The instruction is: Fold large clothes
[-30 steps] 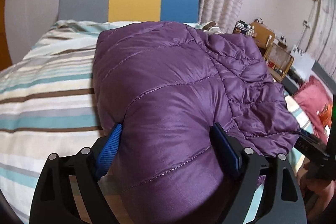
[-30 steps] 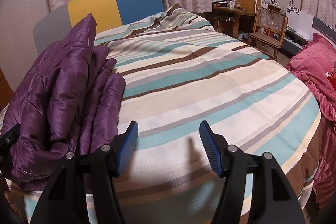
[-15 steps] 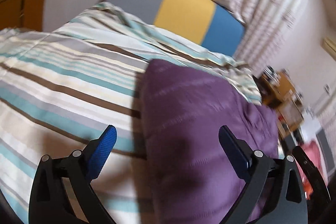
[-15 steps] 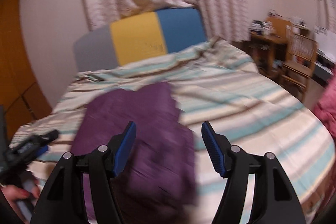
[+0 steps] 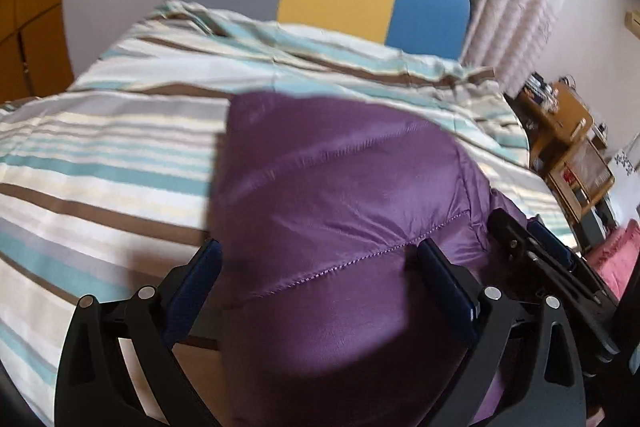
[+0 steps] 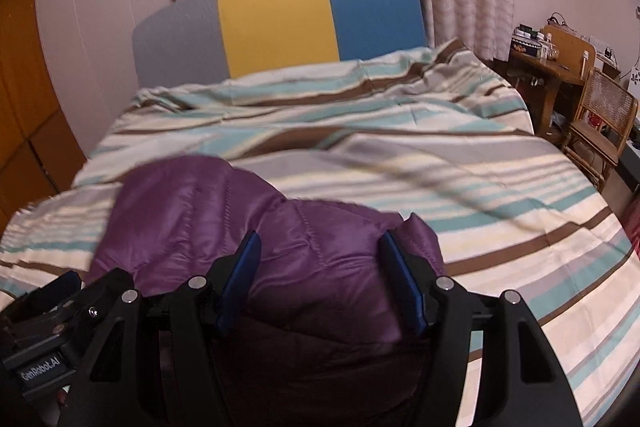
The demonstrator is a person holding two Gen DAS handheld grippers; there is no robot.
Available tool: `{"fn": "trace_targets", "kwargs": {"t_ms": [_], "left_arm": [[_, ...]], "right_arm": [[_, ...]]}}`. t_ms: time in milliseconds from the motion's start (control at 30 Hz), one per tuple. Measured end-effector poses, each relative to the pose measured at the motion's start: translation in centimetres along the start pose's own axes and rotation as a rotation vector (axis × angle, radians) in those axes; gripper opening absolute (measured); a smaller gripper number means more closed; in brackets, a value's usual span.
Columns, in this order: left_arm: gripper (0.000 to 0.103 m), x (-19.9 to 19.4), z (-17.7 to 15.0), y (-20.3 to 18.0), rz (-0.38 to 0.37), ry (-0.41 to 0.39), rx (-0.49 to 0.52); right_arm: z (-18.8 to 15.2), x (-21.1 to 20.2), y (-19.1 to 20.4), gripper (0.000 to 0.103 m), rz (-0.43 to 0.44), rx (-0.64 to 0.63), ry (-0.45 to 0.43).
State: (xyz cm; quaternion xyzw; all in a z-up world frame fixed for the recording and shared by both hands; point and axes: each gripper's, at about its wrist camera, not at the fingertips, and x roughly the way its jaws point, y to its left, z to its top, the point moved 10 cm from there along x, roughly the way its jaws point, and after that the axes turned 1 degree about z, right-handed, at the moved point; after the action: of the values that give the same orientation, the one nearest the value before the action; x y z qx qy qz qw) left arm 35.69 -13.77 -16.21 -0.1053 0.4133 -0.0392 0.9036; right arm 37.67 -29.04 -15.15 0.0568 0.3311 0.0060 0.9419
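A purple quilted puffer jacket (image 5: 332, 195) lies bunched in a folded bundle on the striped bed; it also shows in the right wrist view (image 6: 224, 215). My left gripper (image 5: 320, 275) is open, its blue-padded fingers wide apart on either side of the jacket's near end. My right gripper (image 6: 320, 275) is open too, its fingers straddling the jacket's near edge just to the right of the left one. The right gripper's black body shows in the left wrist view (image 5: 536, 259). The left gripper's body shows in the right wrist view (image 6: 60, 331). Neither gripper pinches the fabric.
The bed (image 6: 460, 187) has a striped teal, brown and cream cover and a grey, yellow and blue headboard (image 6: 280, 23). A wooden desk (image 6: 548, 67) and cane chair (image 6: 604, 119) stand to the right. Pink bedding (image 5: 620, 259) lies at far right. Curtains hang behind.
The left gripper let go of the jacket and opened wide. The right gripper swung left from the bare bed to the jacket. Both now straddle its near end, side by side.
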Motion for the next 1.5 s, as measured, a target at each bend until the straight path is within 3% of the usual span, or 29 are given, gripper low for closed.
{"fn": "trace_targets", "kwargs": {"t_ms": [533, 700, 800, 900, 967, 1033, 1133, 1500], "left_arm": [[0.100, 5.9, -2.3, -0.7, 0.069, 0.068, 0.073], [0.100, 5.3, -2.2, -0.6, 0.065, 0.055, 0.070], [0.100, 4.5, -1.7, -0.9, 0.061, 0.094, 0.070], [0.100, 3.8, 0.3, -1.0, 0.059, 0.096, 0.051], [0.100, 3.8, 2.3, -0.7, 0.107, 0.066, 0.067], [0.100, 5.2, 3.6, -0.3, 0.153, 0.084, 0.087], [0.100, 8.3, 3.1, 0.0, 0.148, 0.172, 0.089], [0.100, 11.1, 2.1, 0.4, 0.172, 0.157, 0.140]], "right_arm": [[-4.2, 6.2, -3.1, 0.063, -0.016, 0.022, 0.105], [-4.2, 6.1, -3.0, 0.064, -0.012, 0.023, 0.098], [-4.1, 5.9, -3.3, 0.064, -0.002, 0.036, 0.084], [-4.0, 5.5, -3.4, 0.064, -0.006, 0.048, 0.073], [-3.9, 5.2, -3.4, 0.065, -0.017, 0.049, 0.060], [-3.9, 5.0, -3.4, 0.065, -0.020, 0.054, 0.053], [-3.8, 5.0, -3.5, 0.065, -0.013, 0.069, 0.056], [-4.0, 5.7, -3.4, 0.066, -0.004, 0.092, 0.074]]}}
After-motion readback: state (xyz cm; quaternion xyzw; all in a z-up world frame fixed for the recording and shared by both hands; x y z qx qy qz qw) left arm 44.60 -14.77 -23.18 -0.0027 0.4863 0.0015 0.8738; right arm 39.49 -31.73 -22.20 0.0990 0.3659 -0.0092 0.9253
